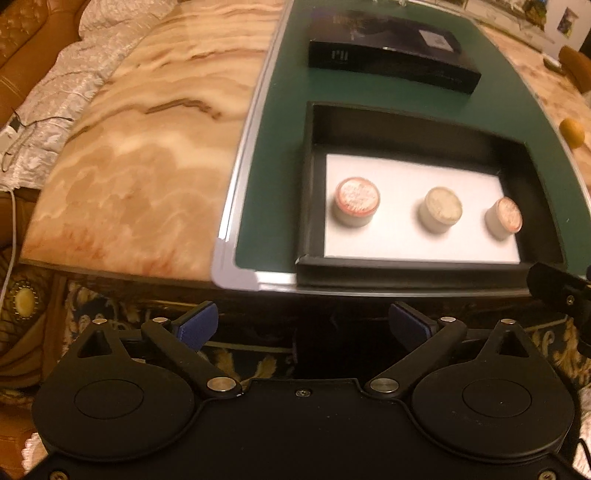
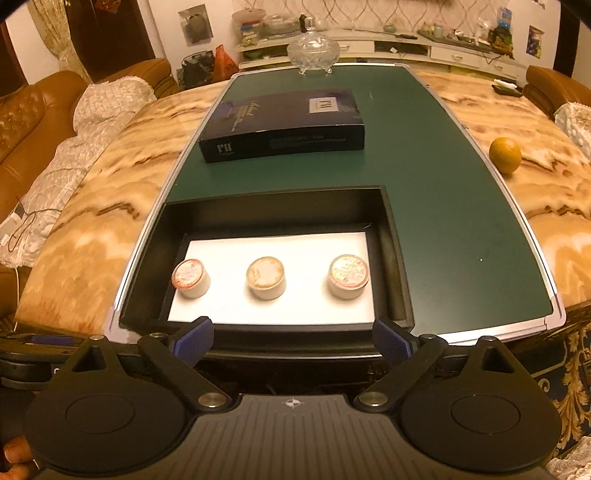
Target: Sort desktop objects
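1. Both tongs hang released: the left gripper point(image 1: 301, 325) and the right gripper point(image 2: 291, 338) grasp nothing.
2. 3 capsules point(image 2: 266, 277) sit in a row, left to right, in the open box point(image 2: 397, 258), lower centre of the right view, nearer that gripper.
3. The closed box point(image 2: 282, 125) lies beyond; its writing is unreadable.

Left wrist view: dark flat box point(image 1: 395, 55) at upper centre blurred, cover print unreadable, far edge nearly at frame top. Three small round pots point(image 1: 357, 201) in open black tray point(image 1: 413, 275) motion-smeared; lid lettering illegible. Orange point(image 1: 571, 133) at right edge blurred. Black object point(image 1: 561, 295) at lower right cut by frame edge, identity unclear. Right wrist view: shelf clutter point(image 2: 443, 33) along top too small to identify. Fingers point(image 2: 14, 454) at lower left corner cut off.
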Tool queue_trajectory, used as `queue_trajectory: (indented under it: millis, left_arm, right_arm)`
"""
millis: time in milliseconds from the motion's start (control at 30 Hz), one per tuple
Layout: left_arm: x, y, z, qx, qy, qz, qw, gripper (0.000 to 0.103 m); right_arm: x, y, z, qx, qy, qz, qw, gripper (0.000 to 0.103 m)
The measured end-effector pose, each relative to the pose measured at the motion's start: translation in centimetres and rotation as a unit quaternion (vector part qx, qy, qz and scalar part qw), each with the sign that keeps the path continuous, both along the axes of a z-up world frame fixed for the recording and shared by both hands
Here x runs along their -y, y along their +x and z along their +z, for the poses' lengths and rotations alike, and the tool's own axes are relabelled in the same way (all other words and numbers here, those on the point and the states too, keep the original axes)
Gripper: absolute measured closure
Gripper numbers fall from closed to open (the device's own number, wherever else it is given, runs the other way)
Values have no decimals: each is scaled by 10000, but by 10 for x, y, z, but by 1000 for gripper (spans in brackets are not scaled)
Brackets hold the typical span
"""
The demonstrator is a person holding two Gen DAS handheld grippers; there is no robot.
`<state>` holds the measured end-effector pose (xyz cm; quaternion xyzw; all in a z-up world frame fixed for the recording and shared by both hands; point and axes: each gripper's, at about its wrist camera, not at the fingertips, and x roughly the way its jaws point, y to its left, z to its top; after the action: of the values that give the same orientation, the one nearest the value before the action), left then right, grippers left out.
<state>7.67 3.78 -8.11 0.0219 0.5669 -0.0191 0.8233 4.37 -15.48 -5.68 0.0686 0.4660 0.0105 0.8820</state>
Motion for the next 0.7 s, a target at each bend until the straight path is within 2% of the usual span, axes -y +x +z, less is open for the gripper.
queue_trajectory:
  millis: [400, 700]
  left_arm:
    - [-5, -21, 10, 93, -18, -126, 9999, 2]
    - [-9, -28, 12, 203, 34, -170, 9996, 1]
  right_arm:
    - [-20, -18, 8, 8, -126, 111, 9999, 0]
    - [-29, -23, 9, 26, -236, 175, 9996, 0]
